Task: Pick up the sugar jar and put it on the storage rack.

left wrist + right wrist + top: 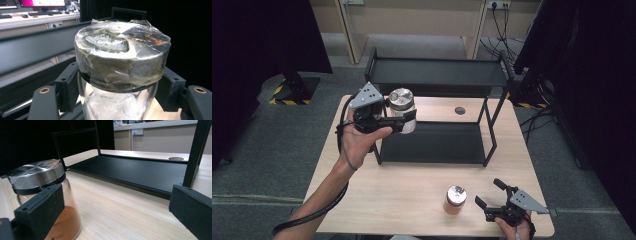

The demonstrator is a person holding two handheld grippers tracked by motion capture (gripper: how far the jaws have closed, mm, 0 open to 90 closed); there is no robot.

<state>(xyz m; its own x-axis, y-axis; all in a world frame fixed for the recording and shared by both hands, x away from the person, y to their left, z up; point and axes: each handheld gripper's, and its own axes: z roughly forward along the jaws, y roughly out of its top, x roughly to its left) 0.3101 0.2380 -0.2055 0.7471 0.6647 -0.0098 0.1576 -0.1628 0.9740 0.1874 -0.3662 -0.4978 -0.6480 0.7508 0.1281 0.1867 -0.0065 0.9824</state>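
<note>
My left gripper (404, 120) is shut on a glass jar of white powder (402, 110) with a taped metal lid, held in the air at the left end of the black two-level shelf (437, 75). In the left gripper view the jar (120, 62) sits between the two black jaws, gripped just under its lid. A second jar with orange-brown powder (455, 200) stands on the table near the front. My right gripper (489, 192) rests open just right of it; in the right gripper view that jar (42, 195) stands behind the left jaw, apart from it.
The shelf's lower tray (140, 172) lies flat on the wooden table (412, 185), with black upright posts (197, 150) at its corners. A round cable hole (460, 110) is in the table behind the shelf. Grey carpet and dark curtains surround the table.
</note>
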